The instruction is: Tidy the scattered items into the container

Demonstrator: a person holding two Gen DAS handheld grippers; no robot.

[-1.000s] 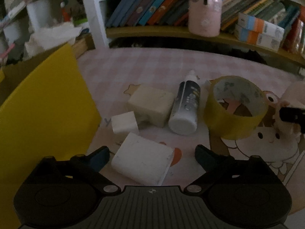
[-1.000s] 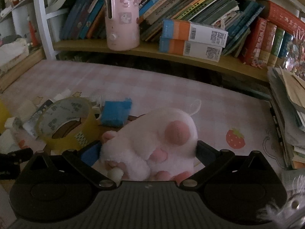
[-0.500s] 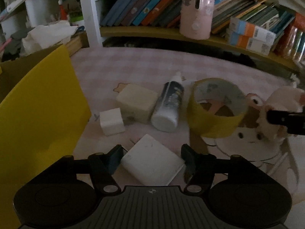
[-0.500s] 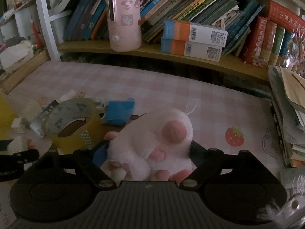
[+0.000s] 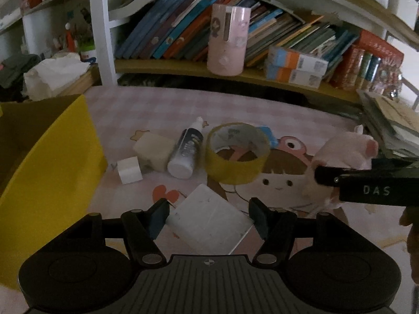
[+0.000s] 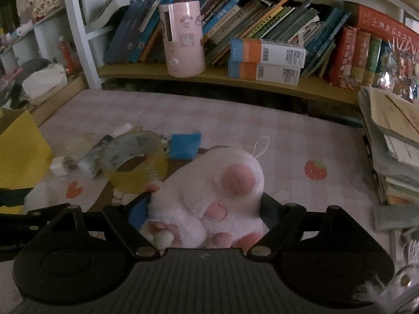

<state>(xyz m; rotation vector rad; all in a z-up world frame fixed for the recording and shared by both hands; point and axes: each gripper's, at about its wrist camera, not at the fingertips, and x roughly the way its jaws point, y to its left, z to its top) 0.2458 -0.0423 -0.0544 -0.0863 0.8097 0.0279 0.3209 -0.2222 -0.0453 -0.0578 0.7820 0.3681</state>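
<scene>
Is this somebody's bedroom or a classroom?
Probably a child's room or study corner at home: a shelf crammed with books, a pink checked cartoon mat, and a pink plush toy held in the right gripper.

A home, likely a child's room — a bookshelf [image 6: 235, 78] crammed with books [image 6: 288, 26], and a pink checked cartoon-print mat [image 5: 157, 104] covering the bench.

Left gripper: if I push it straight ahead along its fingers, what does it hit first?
The white flat block already sits between the left gripper fingers; beyond it, probably the yellow tape roll, though depth is unclear.
</scene>
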